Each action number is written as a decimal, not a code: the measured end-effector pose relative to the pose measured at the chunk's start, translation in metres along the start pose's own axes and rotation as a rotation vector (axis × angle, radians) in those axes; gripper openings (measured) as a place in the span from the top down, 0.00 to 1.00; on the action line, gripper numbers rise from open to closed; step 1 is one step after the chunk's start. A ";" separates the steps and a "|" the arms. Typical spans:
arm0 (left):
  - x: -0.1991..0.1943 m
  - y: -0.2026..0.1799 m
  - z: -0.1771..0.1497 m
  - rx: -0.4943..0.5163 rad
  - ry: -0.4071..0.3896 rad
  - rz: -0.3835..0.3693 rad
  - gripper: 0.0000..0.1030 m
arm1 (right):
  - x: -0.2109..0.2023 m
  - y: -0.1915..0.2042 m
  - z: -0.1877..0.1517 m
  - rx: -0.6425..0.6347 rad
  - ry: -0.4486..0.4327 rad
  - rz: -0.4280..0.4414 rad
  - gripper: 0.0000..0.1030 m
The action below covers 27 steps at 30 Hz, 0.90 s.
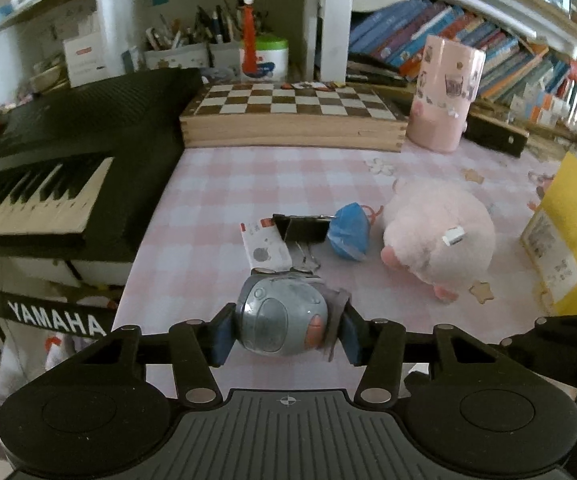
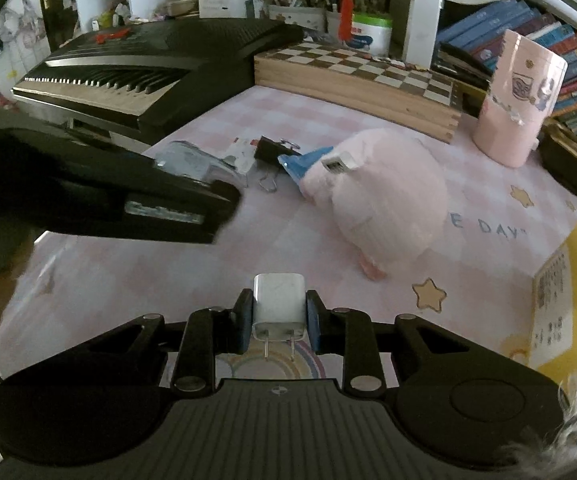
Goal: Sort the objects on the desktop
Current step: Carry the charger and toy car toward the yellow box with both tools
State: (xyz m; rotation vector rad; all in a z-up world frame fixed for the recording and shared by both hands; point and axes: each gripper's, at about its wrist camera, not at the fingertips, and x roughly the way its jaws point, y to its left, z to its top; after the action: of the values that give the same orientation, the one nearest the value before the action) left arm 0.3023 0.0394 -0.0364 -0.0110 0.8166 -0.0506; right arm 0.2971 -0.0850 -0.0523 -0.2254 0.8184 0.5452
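Counts: one plush (image 1: 438, 236), one binder clip (image 1: 302, 228), one charger (image 2: 278, 300), one grey toy (image 1: 282, 318), one chessboard (image 1: 288, 100), one keyboard (image 1: 48, 184), one pink canister (image 1: 444, 92), two grippers: left gripper (image 1: 286, 332), right gripper (image 2: 278, 320).

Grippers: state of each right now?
Left gripper: closed on the grey round gadget.
Right gripper: closed on the white charger plug.

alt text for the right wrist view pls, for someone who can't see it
The right gripper is shut on a white plug adapter, prongs toward the camera, above a pink checked desk mat. Ahead lies a pink plush toy; the left gripper reaches in from the left. A keyboard and chessboard sit behind.
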 end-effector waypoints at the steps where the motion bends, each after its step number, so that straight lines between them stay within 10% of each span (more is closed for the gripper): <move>1: -0.005 0.001 -0.001 -0.012 -0.005 -0.004 0.51 | -0.003 0.000 -0.001 0.005 0.000 -0.002 0.76; 27: -0.134 0.025 -0.064 -0.095 -0.111 -0.093 0.51 | -0.098 0.052 -0.036 0.084 -0.088 -0.010 0.76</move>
State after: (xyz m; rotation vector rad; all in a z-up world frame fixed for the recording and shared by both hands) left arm 0.1651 0.0719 0.0166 -0.1405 0.7068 -0.0976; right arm 0.1920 -0.0924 -0.0021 -0.1277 0.7528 0.5065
